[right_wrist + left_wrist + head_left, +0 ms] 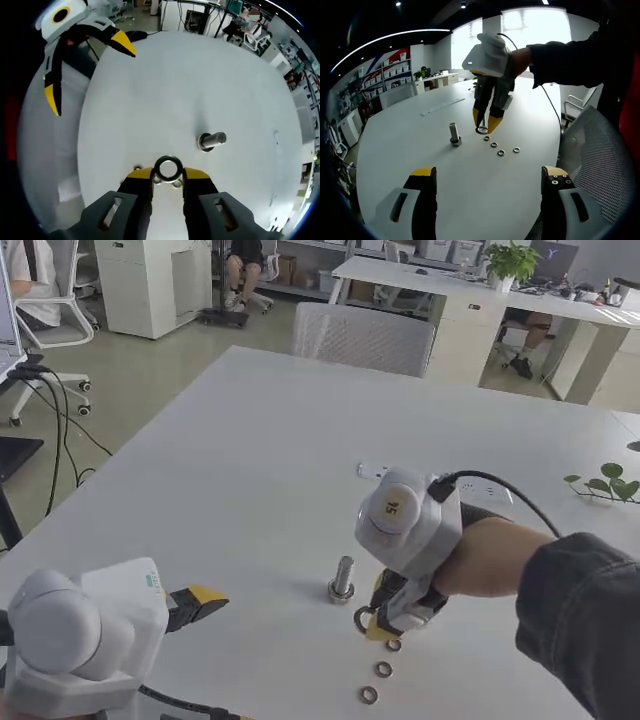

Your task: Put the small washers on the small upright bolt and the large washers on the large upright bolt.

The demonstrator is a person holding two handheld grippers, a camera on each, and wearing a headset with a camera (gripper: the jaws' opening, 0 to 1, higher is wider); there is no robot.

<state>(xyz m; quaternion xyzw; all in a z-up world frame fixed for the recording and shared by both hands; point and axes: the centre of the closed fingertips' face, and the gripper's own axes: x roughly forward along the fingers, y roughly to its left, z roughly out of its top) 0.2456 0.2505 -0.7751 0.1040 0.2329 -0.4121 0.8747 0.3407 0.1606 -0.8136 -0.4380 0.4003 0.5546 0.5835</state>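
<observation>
A single upright bolt [342, 580] [454, 135] [212, 140] stands on the white table [250, 460]. My right gripper [380, 625] [168, 176] hovers just right of the bolt and is shut on a large washer [362, 619] [481, 130] [168, 168], held a little above the tabletop. Several small washers [384, 669] [494, 144] lie in a loose row beside it. My left gripper [200, 602] [490, 180] stays low at the near left with its jaws wide apart and nothing between them. It appears as a yellow-tipped pair of fingers [125, 45] in the right gripper view.
A power strip [480, 488] with the gripper's cable lies farther back on the table. A plant sprig [605, 485] is at the right edge. A mesh chair [360, 335] stands at the table's far side, and desks with seated people are beyond it.
</observation>
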